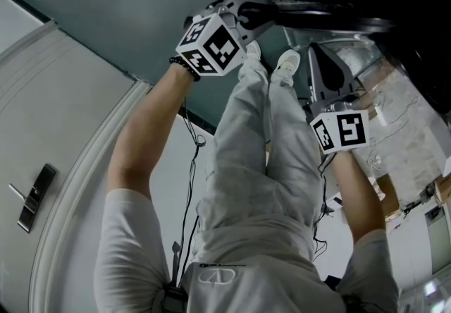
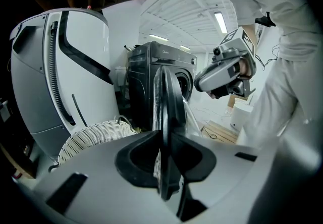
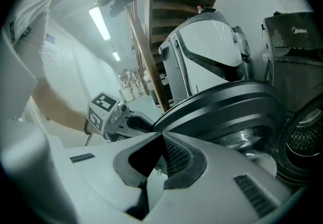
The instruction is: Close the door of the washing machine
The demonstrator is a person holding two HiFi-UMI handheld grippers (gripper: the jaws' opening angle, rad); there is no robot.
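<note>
Left gripper (image 2: 164,152): jaws pinched onto the door (image 2: 169,99) at its rim. The dark rim runs edge-on straight up between the pads, and they look to press it from both sides.
Right gripper (image 3: 162,138): jaws fully together, nothing in them. The closed tip sits just beside the door's outer face, and I can't tell whether it touches.
Door: standing open, swung well out from the washing machine (image 2: 151,66). The drum opening (image 3: 303,142) shows past it in the right gripper view.
Step in hand: the swing, by my reading. The left has its hold, and now the door needs carrying round to the opening.
How to do it well: follow the hinge's arc rather than shoving straight, and let the wrist turn with the door so the rim doesn't twist out of the pads.
Right gripper's part: closed jaws make a decent pusher, so laid against the outer face they could give the last press until the latch catches.
Watch for: a thin, glossy rim — a yank could slip it. The left should let go before the rim meets the frame, or a jaw may get trapped.
Opening: anything hanging over its lip would stop the latch, and I can't tell from here whether anything does.
Wicker basket (image 2: 93,140): low beside the machine, next to a white appliance (image 2: 75,66) — probably out of the door's path.
</note>
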